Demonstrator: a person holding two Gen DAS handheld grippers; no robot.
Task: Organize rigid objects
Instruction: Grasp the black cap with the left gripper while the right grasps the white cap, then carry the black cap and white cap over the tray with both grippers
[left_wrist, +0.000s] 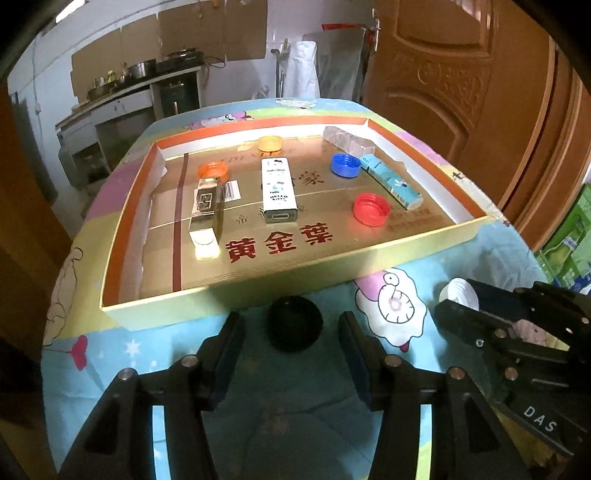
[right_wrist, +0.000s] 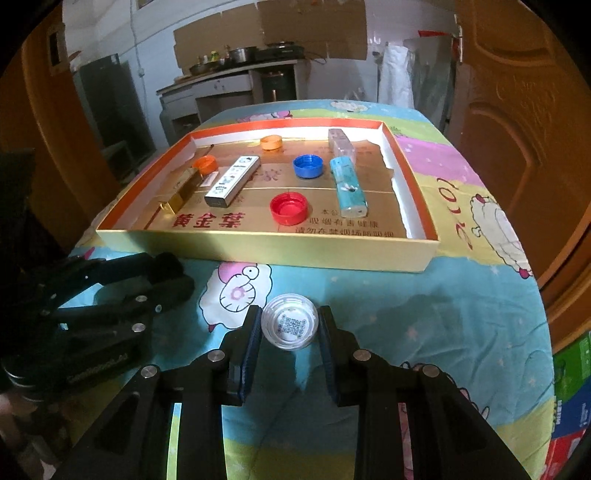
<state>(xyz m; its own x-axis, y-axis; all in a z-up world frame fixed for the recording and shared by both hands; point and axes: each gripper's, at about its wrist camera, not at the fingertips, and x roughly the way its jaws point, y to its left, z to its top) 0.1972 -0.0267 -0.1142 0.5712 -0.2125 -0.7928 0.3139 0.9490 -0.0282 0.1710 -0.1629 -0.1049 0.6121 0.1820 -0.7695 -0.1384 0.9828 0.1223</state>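
left hand-held gripper (left_wrist: 291, 328) – spread around black cap (left_wrist: 294, 324) | right hand-held gripper (right_wrist: 289, 326) – pinching white cap (right_wrist: 289, 325)

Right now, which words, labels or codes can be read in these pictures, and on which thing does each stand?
"黄金葉", in red: floor of the tray, near its front wall.
"HELLO KITTY": white box in the tray.
"DAS": right hand-held gripper, on its body.
QR code, no words: inside the clear cap.
Barcode label beside the gold box: digits too small.
Smaller red lines by the red cap: too blurred.
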